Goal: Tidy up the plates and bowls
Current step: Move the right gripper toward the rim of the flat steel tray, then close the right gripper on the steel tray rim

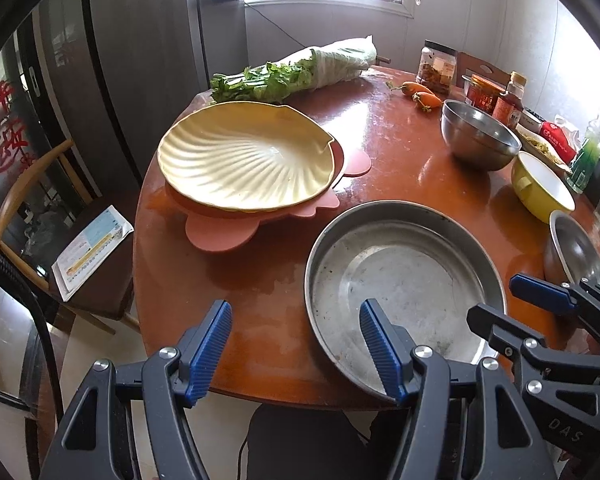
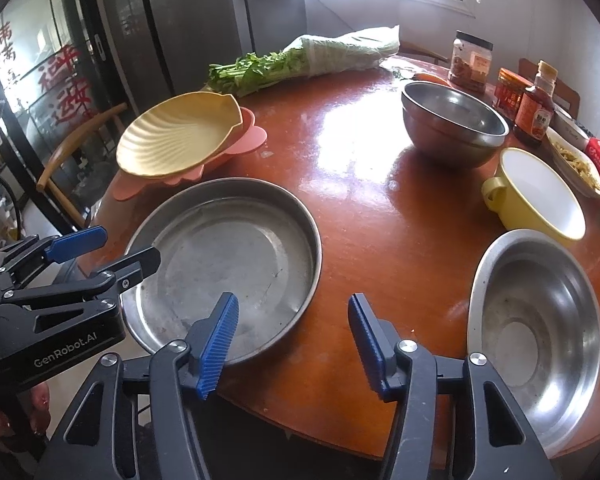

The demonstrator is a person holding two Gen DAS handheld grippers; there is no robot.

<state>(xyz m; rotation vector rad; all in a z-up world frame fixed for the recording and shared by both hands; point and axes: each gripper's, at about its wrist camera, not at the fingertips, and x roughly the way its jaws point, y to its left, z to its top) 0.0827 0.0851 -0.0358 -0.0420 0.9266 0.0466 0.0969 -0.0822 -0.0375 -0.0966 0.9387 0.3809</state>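
A round steel pan (image 1: 404, 280) (image 2: 228, 264) lies at the near edge of the brown table. My left gripper (image 1: 296, 320) (image 2: 130, 245) is open and straddles the pan's left rim without touching it. My right gripper (image 2: 294, 312) (image 1: 496, 298) is open across the pan's right rim. A yellow shell-shaped plate (image 1: 244, 160) (image 2: 176, 136) rests on a pink plate (image 1: 220, 232) (image 2: 252, 136) at the left. Right of the pan stand a small steel bowl (image 2: 540, 332) (image 1: 576, 252), a yellow bowl (image 2: 540, 196) (image 1: 540, 188) and a larger steel bowl (image 2: 452, 124) (image 1: 480, 136).
Leafy greens (image 1: 292, 72) and carrots (image 1: 420, 96) lie at the table's far side. Jars and sauce bottles (image 2: 536, 108) crowd the far right, beside a dish of food (image 2: 572, 160). A wooden chair (image 1: 32, 184) with a leaflet stands left of the table.
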